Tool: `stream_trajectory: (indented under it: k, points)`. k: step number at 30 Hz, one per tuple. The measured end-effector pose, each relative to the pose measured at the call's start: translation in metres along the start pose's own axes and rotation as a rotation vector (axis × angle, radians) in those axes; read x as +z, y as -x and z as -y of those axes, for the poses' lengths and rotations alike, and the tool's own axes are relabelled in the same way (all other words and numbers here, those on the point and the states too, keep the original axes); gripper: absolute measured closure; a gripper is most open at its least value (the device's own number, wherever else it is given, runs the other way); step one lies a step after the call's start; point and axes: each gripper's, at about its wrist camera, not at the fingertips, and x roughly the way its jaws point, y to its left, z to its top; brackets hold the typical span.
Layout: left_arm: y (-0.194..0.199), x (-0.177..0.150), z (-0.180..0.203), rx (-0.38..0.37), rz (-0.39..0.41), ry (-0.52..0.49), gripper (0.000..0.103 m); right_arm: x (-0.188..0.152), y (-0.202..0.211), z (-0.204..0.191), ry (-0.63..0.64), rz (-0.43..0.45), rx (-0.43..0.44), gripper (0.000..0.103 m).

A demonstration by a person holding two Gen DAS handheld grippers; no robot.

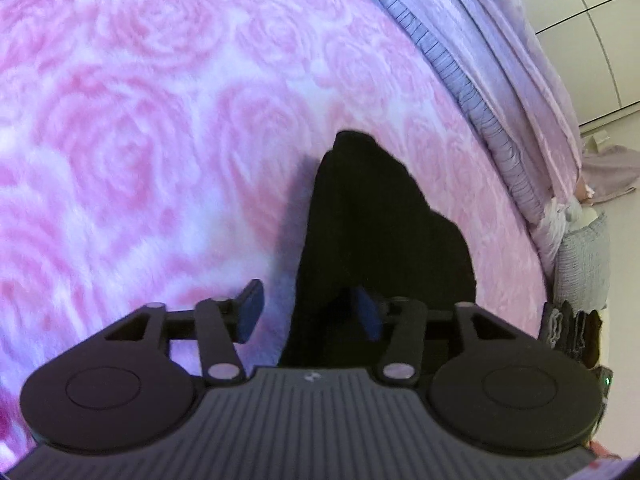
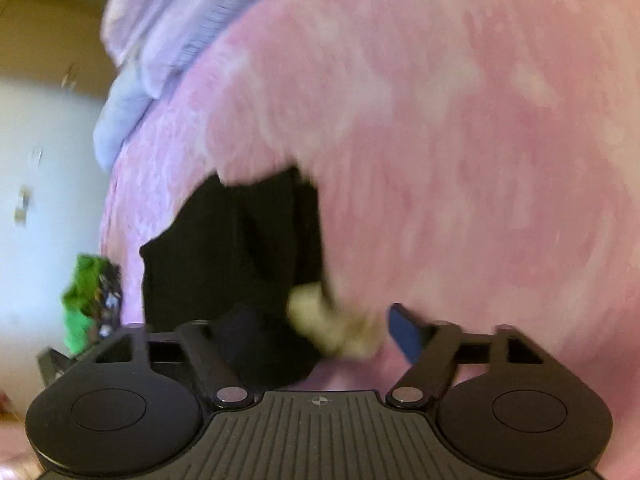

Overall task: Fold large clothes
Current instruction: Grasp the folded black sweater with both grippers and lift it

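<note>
A black garment [image 1: 380, 220] lies crumpled on the pink rose-patterned blanket [image 1: 140, 140]. My left gripper [image 1: 308, 314] is open just above it. The cloth's near edge runs between the blue pads and darkens the area around the right pad [image 1: 366, 312]. In the blurred right wrist view the same black garment [image 2: 236, 240] lies left of centre on the blanket [image 2: 460, 160]. My right gripper [image 2: 322, 330] is open wide, its left finger over the cloth. A pale beige piece [image 2: 328, 328] sits between the fingers at the garment's edge; I cannot tell what it is.
Lilac striped pillows and a quilt [image 1: 492, 92] line the bed's far edge, seen again as the quilt [image 2: 168, 28] at upper left. Beyond the bed edge stand a pale wardrobe [image 1: 592, 20], a grey cushion [image 1: 584, 260], and something green [image 2: 82, 300] on the white floor.
</note>
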Motion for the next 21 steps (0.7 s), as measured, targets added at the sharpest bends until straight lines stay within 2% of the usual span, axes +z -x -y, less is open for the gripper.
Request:
stream_trajectory:
  k: [1, 3, 5, 8, 9, 17, 20, 21]
  points:
    - [-0.002, 0.003, 0.001, -0.011, -0.008, -0.002, 0.053, 0.007, -0.004, 0.004, 0.011, -0.021, 0.029, 0.017]
    - [-0.011, 0.01, 0.002, -0.043, -0.035, -0.012, 0.053, 0.021, -0.022, 0.014, -0.008, -0.091, 0.142, 0.017]
    - [-0.022, 0.016, 0.003, -0.087, -0.074, -0.025, 0.053, 0.026, -0.045, 0.023, -0.015, -0.159, 0.188, 0.017]
    - [-0.035, 0.02, 0.0, -0.128, -0.114, -0.029, 0.053, 0.037, -0.062, 0.027, -0.021, -0.189, 0.291, 0.002]
    - [-0.038, 0.021, -0.002, -0.139, -0.119, -0.021, 0.053, 0.037, -0.064, 0.028, -0.019, -0.193, 0.312, 0.002]
    - [-0.046, 0.025, -0.007, -0.188, -0.142, -0.011, 0.053, 0.038, -0.092, -0.005, 0.149, -0.258, 0.265, 0.002]
    - [-0.047, 0.026, -0.006, -0.197, -0.149, -0.016, 0.053, 0.039, -0.103, -0.009, 0.148, -0.284, 0.301, 0.01]
    - [-0.047, 0.026, -0.006, -0.2, -0.153, -0.021, 0.053, 0.039, -0.106, -0.009, 0.15, -0.296, 0.311, 0.02]
